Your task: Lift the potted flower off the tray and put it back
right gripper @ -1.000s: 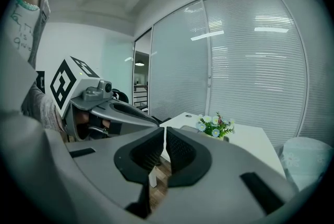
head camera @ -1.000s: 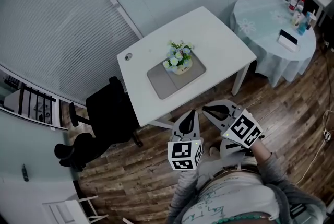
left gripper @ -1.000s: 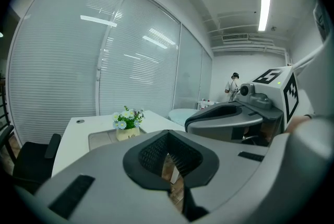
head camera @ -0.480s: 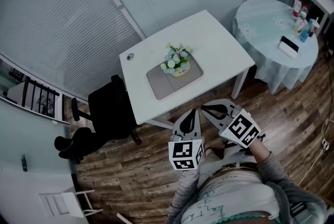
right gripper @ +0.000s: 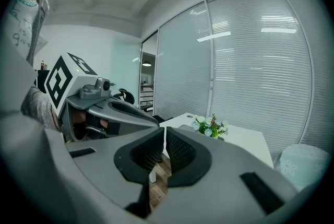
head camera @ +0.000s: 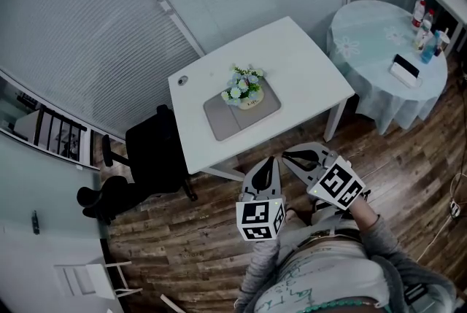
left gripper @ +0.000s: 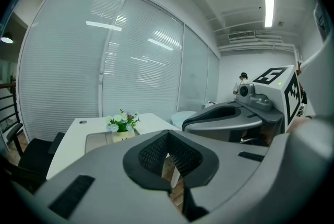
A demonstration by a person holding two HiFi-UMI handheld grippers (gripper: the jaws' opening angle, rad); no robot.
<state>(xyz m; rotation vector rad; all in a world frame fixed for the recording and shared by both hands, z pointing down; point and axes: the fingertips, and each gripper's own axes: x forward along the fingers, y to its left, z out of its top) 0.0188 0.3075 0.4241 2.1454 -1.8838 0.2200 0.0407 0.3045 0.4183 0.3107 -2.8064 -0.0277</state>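
Ahead, potted flower (head camera: 244,86) on tray (head camera: 222,119), clear of left gripper (head camera: 271,159), right gripper (head camera: 287,153).

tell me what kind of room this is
Most likely an office or small meeting room: walls lined with slatted blinds, a white desk and a black swivel chair beside it.

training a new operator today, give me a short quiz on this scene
1. True or false: the potted flower stands on the tray.
2. The left claw and right claw are: A open; B shut, empty; C shut on the potted flower.
3. What colour is the chair beside the table?
Key: 1 true; 2 B; 3 black.
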